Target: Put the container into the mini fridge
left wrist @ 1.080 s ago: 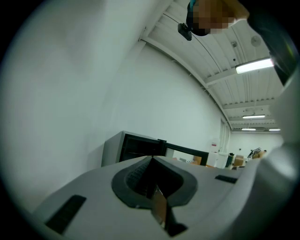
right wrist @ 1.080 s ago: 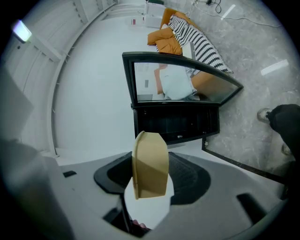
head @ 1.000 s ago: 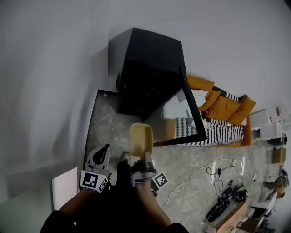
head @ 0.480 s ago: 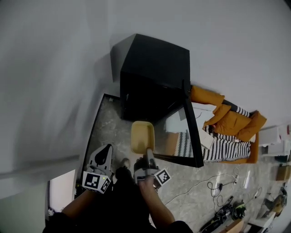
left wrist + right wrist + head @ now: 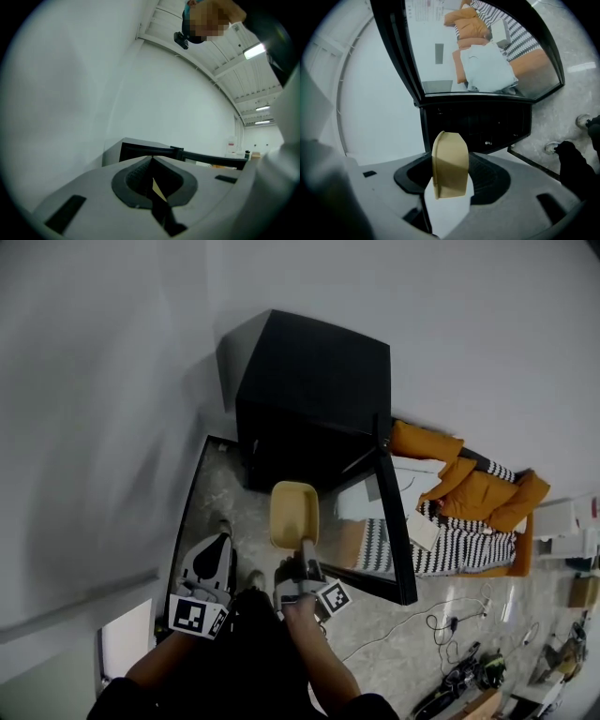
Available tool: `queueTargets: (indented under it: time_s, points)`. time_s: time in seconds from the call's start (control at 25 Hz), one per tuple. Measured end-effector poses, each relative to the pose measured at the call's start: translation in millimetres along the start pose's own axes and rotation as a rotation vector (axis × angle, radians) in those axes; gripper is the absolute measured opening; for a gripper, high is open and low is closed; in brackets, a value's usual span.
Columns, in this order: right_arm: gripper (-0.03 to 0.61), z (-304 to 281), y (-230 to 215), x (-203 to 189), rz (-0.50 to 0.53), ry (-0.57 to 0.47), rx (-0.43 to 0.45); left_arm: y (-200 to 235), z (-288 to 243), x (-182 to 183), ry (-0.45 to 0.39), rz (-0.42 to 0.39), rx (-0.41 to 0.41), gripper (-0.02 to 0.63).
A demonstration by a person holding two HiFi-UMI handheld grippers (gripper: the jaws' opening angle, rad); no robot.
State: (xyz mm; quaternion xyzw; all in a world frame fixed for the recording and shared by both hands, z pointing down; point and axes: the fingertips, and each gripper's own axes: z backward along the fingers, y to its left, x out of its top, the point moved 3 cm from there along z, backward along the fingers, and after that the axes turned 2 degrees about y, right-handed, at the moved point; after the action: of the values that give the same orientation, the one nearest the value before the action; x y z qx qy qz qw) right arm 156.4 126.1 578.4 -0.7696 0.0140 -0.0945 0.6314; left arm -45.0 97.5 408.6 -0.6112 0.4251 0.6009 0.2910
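The black mini fridge [image 5: 314, 381] stands on the floor against the wall. Its glass door [image 5: 389, 512] is swung open to the right. A tan rectangular container [image 5: 293, 514] hangs just in front of the open fridge, with my right gripper [image 5: 305, 554] shut on its near end. In the right gripper view the container [image 5: 450, 164] stands upright between the jaws, and the dark fridge interior [image 5: 478, 126] lies straight behind it. My left gripper [image 5: 208, 563] hangs to the left of the container, shut and holding nothing. In the left gripper view its tips [image 5: 152, 161] meet below the fridge top [image 5: 140, 149].
An orange sofa [image 5: 469, 484] with a striped cover stands right of the open door. Cables [image 5: 450, 615] trail over the stone floor at lower right. A dark frame [image 5: 187, 507] edges the floor on the left by the white wall. The person's shoes [image 5: 583, 122] stand near the fridge.
The container in my right gripper has edged slightly forward toward the fridge's open front. The head view has shifted, and the left gripper keeps its place beside it.
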Motion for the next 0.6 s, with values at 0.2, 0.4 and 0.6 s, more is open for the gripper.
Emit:
queueTargets:
  time_s: [0.2,0.4,0.6]
  points:
    - [0.21,-36,-6,6,-0.003,-0.031,0.01,17,-35,-9,0.015,0.002,-0.037,0.005]
    - [0.21,-73,-18,13,0.002,-0.067,0.016,33,-64,-9,0.024,-0.005,-0.086,0.005]
    - [0.21,-110,-41,22,-0.003,-0.098,-0.01,44,-91,-13,0.016,-0.022,-0.11,0.005]
